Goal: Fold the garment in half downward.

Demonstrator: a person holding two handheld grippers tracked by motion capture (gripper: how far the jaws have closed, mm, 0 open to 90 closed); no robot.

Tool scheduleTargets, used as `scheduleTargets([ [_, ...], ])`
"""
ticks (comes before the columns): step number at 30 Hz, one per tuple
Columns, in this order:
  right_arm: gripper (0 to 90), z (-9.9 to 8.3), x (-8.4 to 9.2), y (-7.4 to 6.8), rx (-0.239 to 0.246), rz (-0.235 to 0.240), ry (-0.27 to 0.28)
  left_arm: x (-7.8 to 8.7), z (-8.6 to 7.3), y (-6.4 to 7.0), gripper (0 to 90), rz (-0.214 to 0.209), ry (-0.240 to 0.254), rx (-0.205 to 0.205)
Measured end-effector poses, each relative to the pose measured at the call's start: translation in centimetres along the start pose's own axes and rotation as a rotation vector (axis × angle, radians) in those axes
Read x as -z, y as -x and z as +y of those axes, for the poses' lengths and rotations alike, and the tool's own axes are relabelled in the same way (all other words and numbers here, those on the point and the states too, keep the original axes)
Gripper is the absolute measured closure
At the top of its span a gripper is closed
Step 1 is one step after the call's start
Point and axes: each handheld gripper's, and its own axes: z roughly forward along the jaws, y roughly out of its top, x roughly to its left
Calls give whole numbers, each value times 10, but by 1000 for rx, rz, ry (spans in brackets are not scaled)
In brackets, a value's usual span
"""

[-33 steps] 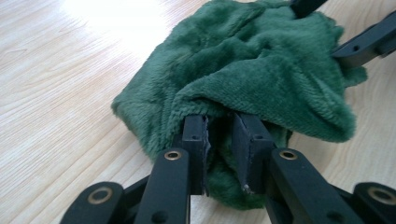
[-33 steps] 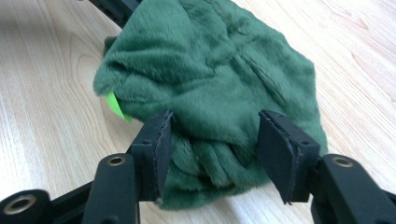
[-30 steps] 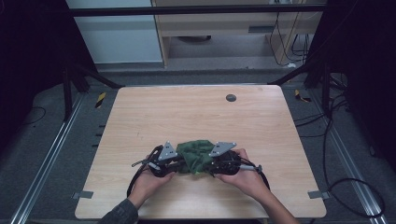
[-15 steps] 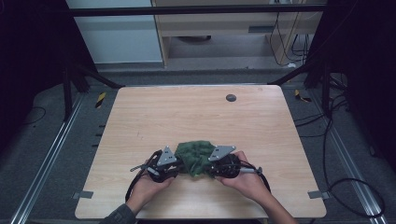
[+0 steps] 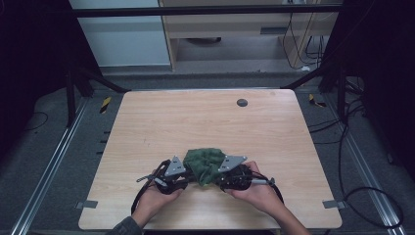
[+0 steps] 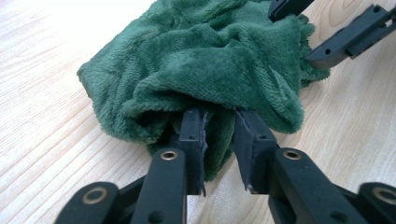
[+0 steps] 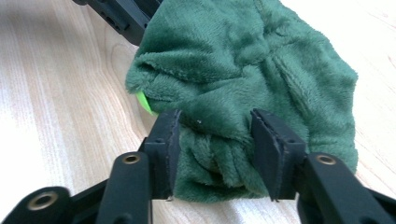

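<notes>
A bunched green plush cloth (image 5: pixel 205 164) lies near the table's front edge, between my two grippers. From the left, my left gripper (image 5: pixel 190 178) pinches a hanging fold of the cloth (image 6: pixel 210 60); its jaws (image 6: pixel 219 116) stand close together on the fabric and have just eased slightly. From the right, my right gripper (image 5: pixel 220 182) holds a thick wad of the cloth (image 7: pixel 261 60). Its jaws (image 7: pixel 215 116) have just been opening, and the wad still fills the gap against both pads. A lime-green scrap (image 7: pixel 144 103) peeks from under the cloth.
A small dark round disc (image 5: pixel 242 102) sits at the far side of the wooden table (image 5: pixel 147 127). The person's hands rest at the front edge. Dark frame posts stand at both far corners, and cables trail on the floor to the right.
</notes>
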Motion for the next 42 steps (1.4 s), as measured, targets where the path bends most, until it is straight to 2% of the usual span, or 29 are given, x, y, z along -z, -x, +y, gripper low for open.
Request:
scheduleTargets([
  [4, 421, -1, 0, -2, -20, -5, -7, 2, 0, 1, 687, 0, 4, 9],
  [11, 337, -4, 1, -6, -15, -20, -5, 6, -1, 1, 619, 11, 2, 18],
  [23, 281, -11, 7, -7, -32, -21, -9, 13, -3, 0, 529, 21, 0, 38],
  [35, 181, -19, 15, -3, -70, -41, -20, 22, -9, -1, 437, 28, -9, 54],
  [42, 136, -28, 23, 3, -105, -64, -26, 26, -14, -10, 328, 48, -36, 86],
])
